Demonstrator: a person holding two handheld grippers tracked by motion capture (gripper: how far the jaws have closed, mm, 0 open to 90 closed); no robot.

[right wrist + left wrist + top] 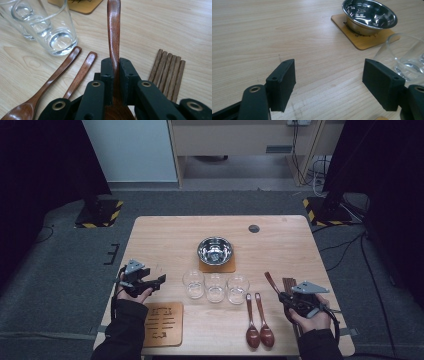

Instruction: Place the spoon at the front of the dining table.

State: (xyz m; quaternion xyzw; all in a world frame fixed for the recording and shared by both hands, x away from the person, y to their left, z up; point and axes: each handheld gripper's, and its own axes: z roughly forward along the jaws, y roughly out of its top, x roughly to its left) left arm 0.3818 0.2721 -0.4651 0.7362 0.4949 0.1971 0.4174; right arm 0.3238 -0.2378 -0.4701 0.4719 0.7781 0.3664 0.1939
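Two black-jawed grippers over pale wooden table (165, 232). Right gripper (114, 72) clamped on dark brown wooden spoon (113, 30), handle raised off table just beside row of brown wooden chopsticks (170, 72). Left gripper (329, 85) spread wide, nothing between jaws, near clear drinking glass (404, 57).

Even, soft overhead light falls on the desk (165, 232), while the room's far corners sink into darkness. The steel bowl (215, 250) throws bright glints. Shadows are faint. The high view is slightly soft; in both gripper views the nearest black parts blur.
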